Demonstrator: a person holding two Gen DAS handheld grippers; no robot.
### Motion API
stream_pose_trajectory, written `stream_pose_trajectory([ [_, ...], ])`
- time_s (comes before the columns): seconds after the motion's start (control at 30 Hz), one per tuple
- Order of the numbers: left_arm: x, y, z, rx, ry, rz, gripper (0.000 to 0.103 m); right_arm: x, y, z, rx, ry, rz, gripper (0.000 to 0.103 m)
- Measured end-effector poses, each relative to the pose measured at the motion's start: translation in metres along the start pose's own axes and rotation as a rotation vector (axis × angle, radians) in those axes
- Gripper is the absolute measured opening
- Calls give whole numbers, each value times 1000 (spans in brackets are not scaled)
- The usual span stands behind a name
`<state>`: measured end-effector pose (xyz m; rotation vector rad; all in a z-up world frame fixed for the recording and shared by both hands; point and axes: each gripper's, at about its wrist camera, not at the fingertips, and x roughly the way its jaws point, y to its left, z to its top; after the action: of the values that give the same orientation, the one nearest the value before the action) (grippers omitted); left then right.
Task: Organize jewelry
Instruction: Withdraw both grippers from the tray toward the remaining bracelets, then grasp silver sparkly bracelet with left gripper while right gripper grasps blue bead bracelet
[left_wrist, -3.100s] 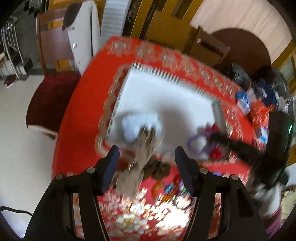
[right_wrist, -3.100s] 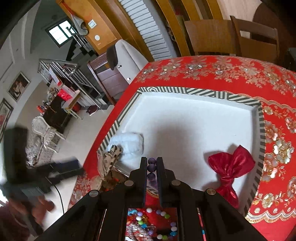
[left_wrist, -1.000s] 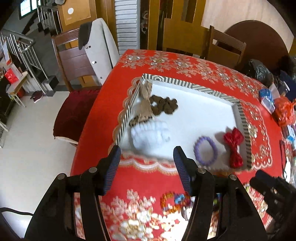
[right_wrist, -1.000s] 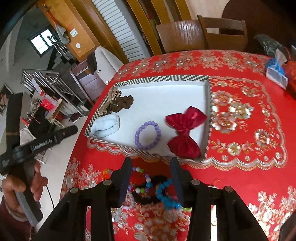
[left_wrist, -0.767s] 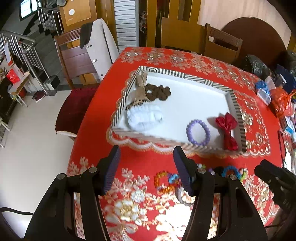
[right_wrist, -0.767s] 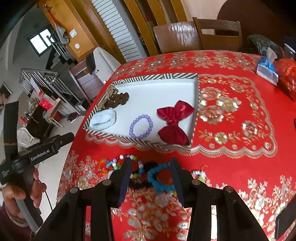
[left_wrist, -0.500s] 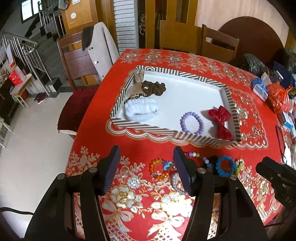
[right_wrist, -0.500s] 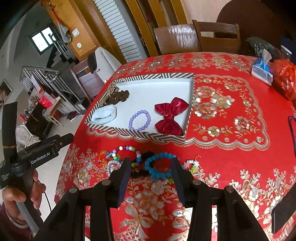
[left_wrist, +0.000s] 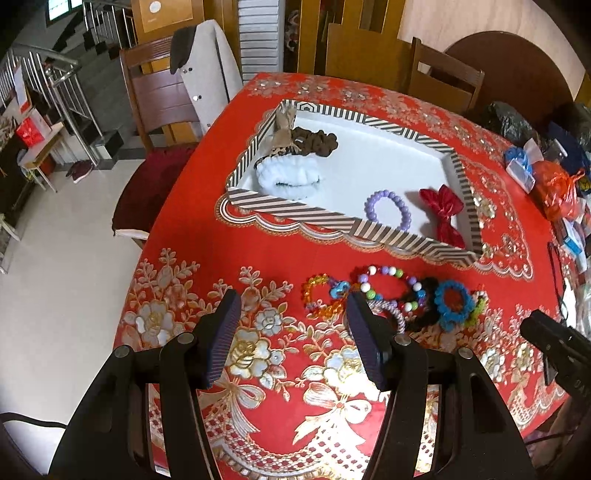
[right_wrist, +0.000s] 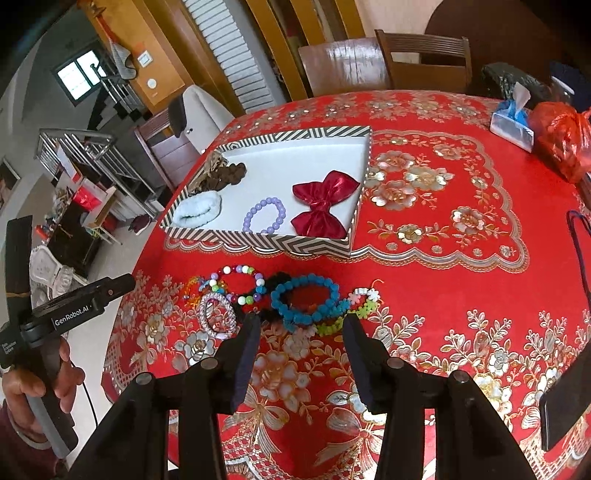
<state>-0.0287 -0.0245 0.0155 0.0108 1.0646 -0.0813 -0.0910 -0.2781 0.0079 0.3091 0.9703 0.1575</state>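
A striped tray (left_wrist: 295, 210) (right_wrist: 258, 242) on the red tablecloth holds a white scrunchie (left_wrist: 288, 177) (right_wrist: 197, 210), a brown scrunchie (left_wrist: 314, 142), a leopard-print tie (left_wrist: 282, 129), a purple bead bracelet (left_wrist: 388, 208) (right_wrist: 265, 214) and a red bow (left_wrist: 441, 206) (right_wrist: 325, 203). Loose bracelets lie in front of the tray: a blue one (right_wrist: 304, 297) (left_wrist: 452, 304), a multicoloured bead one (right_wrist: 236, 282), a sparkly one (right_wrist: 218, 317). My left gripper (left_wrist: 291, 336) is open and empty above the cloth. My right gripper (right_wrist: 299, 350) is open and empty just before the blue bracelet.
A tissue pack (right_wrist: 511, 120) and an orange bag (right_wrist: 563, 136) sit at the far right. Wooden chairs (right_wrist: 384, 62) stand behind the table, one with a coat (left_wrist: 207, 74) at the left. A dark phone (right_wrist: 565, 402) lies near the right edge.
Both grippers have pulled back from the tray toward the table's near edge. The right one let go of the purple bracelet, which now lies in the tray; the loose bracelets have come into view.
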Motion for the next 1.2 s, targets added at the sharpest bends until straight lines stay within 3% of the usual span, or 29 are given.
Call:
stream_pose_trajectory([
  [0.8, 2, -8, -10, 19, 13, -8, 59, 11, 6, -1, -21, 31, -3, 46],
  [1.2, 30, 3, -23, -61, 132, -127, 60, 33, -13, -6, -6, 28, -29, 46],
])
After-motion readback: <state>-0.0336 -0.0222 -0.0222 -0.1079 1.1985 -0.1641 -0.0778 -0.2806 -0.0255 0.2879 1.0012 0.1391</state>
